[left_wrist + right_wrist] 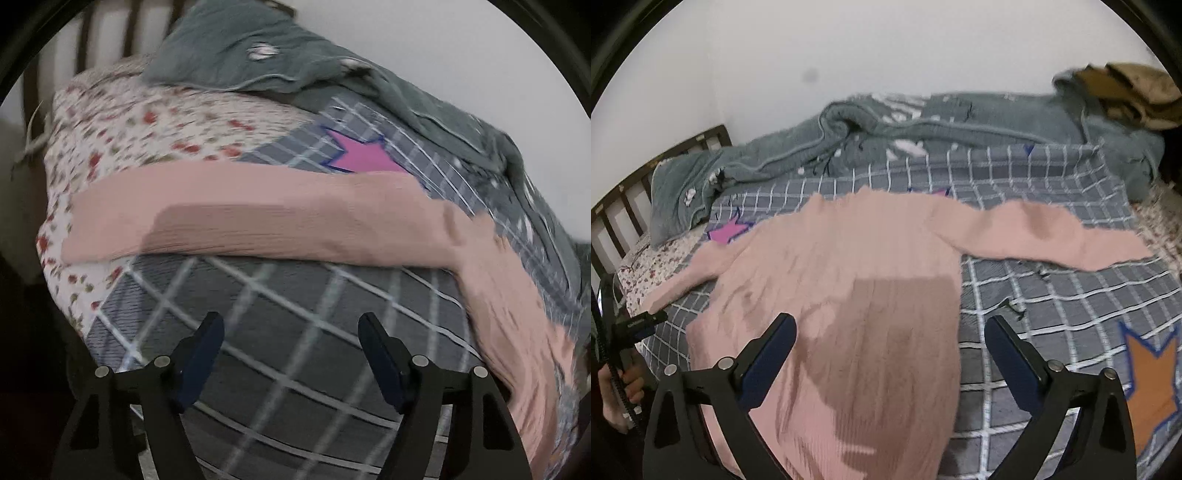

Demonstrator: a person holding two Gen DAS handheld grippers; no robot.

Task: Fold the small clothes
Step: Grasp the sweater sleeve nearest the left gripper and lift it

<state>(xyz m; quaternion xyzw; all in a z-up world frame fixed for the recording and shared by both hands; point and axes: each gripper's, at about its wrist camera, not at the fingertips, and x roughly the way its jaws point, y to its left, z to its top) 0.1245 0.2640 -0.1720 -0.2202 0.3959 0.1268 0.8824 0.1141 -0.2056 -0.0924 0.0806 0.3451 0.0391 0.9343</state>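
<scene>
My right tool (890,336) hangs open over the lower body of the pink sweater (842,266), which lies spread flat on the bed; its left finger (768,354) is above the knit and its right finger (1015,354) is just past the sweater's side edge, over the grey checked bedcover (1052,295). Nothing is held between the fingers. One sleeve (1052,232) stretches out across the checks to the right, the other runs off toward the floral sheet (646,273) near the headboard (624,199). My left tool (291,347) is open too, and holds nothing. It hovers over bare checked bedcover (277,295), with that sleeve (240,218) lying crosswise just ahead of its fingertips, apart from them. A pink star (365,155) on the cover shows just behind the sleeve. A grey blanket (923,125) lies bunched along the wall side of the bed, well beyond the sweater. My left hand (617,391) shows at the edge of the right view.
</scene>
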